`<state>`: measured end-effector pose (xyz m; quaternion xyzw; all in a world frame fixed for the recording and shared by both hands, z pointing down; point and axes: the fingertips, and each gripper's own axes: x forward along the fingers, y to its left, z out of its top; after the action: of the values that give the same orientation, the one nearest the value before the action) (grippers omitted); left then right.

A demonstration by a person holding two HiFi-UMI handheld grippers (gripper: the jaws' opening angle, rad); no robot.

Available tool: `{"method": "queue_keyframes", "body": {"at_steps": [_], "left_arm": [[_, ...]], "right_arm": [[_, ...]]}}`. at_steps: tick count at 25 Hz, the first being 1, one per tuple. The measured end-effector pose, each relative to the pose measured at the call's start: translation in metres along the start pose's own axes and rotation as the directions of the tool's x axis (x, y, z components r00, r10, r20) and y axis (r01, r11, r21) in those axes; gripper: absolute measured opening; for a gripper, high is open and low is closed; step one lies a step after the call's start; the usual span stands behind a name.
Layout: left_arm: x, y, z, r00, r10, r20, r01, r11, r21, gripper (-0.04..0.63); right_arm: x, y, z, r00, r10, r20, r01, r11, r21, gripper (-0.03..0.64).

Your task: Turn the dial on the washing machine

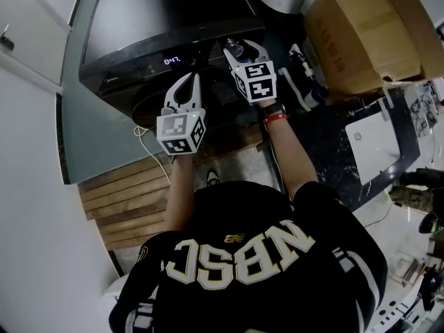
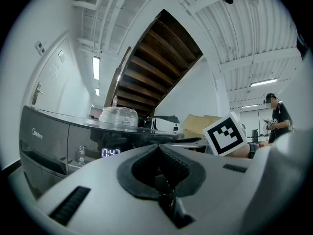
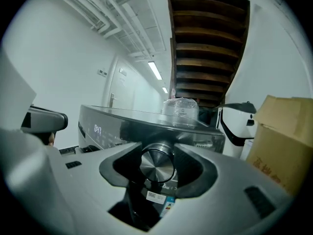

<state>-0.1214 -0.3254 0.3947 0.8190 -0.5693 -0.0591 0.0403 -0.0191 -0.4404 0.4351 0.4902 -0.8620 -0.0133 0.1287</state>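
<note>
Right tongs (image 3: 157, 151) tight around round brushed-silver dial (image 3: 157, 166); left tongs (image 2: 158, 147) together, empty.

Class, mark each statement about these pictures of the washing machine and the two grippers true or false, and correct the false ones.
1. The right gripper has the dial between its jaws. True.
2. The left gripper grips the dial. False: its jaws are together with nothing between them.
3. The display on the washing machine is lit. True.
4. The cardboard box stands at the machine's left. False: in the head view it stands at the machine's right.
</note>
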Motion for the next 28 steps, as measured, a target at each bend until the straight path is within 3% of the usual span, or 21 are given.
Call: {"method": "queue_keyframes", "body": {"at_steps": [13, 19, 22, 26, 28], "left_arm": [[-0.003, 0.002, -0.002, 1.0, 0.009, -0.002, -0.009, 1.0, -0.004, 0.012], [-0.003, 0.007, -0.005, 1.0, 0.015, -0.008, -0.015, 1.0, -0.009, 0.012], [-0.002, 0.007, -0.005, 1.0, 0.014, -0.004, -0.014, 1.0, -0.011, 0.012], [-0.001, 0.005, -0.004, 1.0, 0.008, -0.004, -0.008, 1.0, -0.009, 0.012], [-0.001, 0.006, -0.005, 1.0, 0.008, -0.007, -0.008, 1.0, -0.009, 0.012]], "right_arm": [[-0.001, -0.003, -0.002, 0.999, -0.024, 0.022, 0.022, 0.997, 0.071, 0.212], [-0.002, -0.01, -0.007, 0.999, -0.015, 0.048, 0.003, 0.972, 0.233, 0.213], [-0.002, -0.014, -0.01, 0.997, 0.0, 0.077, -0.029, 0.93, 0.367, 0.213], [-0.008, -0.024, -0.011, 0.991, 0.017, 0.135, -0.095, 0.798, 0.595, 0.213], [-0.009, -0.025, -0.01, 0.989, 0.017, 0.149, -0.108, 0.774, 0.624, 0.213]]}}
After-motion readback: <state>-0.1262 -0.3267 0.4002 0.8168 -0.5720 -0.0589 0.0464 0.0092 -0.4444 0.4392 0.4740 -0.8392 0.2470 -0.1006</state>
